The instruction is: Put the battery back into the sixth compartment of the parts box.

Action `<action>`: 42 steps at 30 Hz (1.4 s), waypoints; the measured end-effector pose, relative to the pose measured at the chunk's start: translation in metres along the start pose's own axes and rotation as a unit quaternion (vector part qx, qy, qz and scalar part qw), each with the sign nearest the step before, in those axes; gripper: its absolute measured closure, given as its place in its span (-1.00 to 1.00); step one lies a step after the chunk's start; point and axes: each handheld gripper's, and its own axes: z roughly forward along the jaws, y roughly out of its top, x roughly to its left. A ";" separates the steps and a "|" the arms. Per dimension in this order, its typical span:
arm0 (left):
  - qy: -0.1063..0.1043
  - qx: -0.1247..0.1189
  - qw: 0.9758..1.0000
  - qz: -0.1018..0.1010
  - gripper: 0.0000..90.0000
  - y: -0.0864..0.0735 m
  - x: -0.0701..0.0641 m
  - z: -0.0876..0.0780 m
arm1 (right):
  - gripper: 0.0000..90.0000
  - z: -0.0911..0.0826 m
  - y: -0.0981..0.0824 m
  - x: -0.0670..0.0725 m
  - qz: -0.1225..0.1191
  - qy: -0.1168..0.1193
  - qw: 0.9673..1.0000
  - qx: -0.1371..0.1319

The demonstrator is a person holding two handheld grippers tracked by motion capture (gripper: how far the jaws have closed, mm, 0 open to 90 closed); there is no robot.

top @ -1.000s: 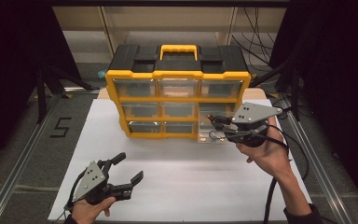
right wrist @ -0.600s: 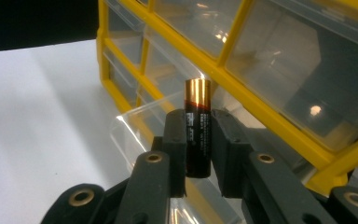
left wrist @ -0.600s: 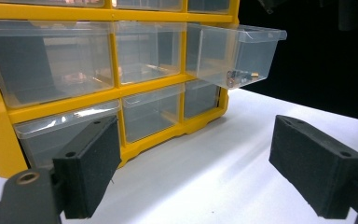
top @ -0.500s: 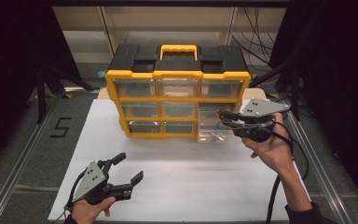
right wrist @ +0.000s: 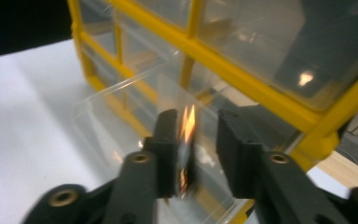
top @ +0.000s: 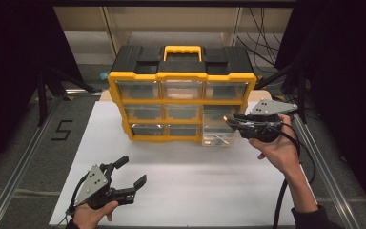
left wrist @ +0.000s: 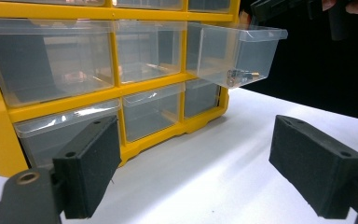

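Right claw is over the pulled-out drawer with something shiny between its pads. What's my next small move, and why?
Probably spread the right claw slightly wider, staying put. The blurred shiny piece rests against one pad with a gap to the other, and the open clear drawer, already holding small metal parts, appears to lie below.

one organizer [top: 181, 76], nine drawers, two grippers

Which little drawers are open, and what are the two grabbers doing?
Pulled-out drawer: open, a small metal part inside.
Other drawers: shut.
Organizer: upright on the table.
Left gripper: open, empty.
Right gripper: above the open drawer, jaws slightly apart; a blurred shiny thing between them, grip unclear.
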 end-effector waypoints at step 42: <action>0.000 0.000 1.000 0.001 -0.65 0.000 0.000 -0.001 | -0.18 0.009 0.016 0.053 -0.035 0.053 0.997 -0.040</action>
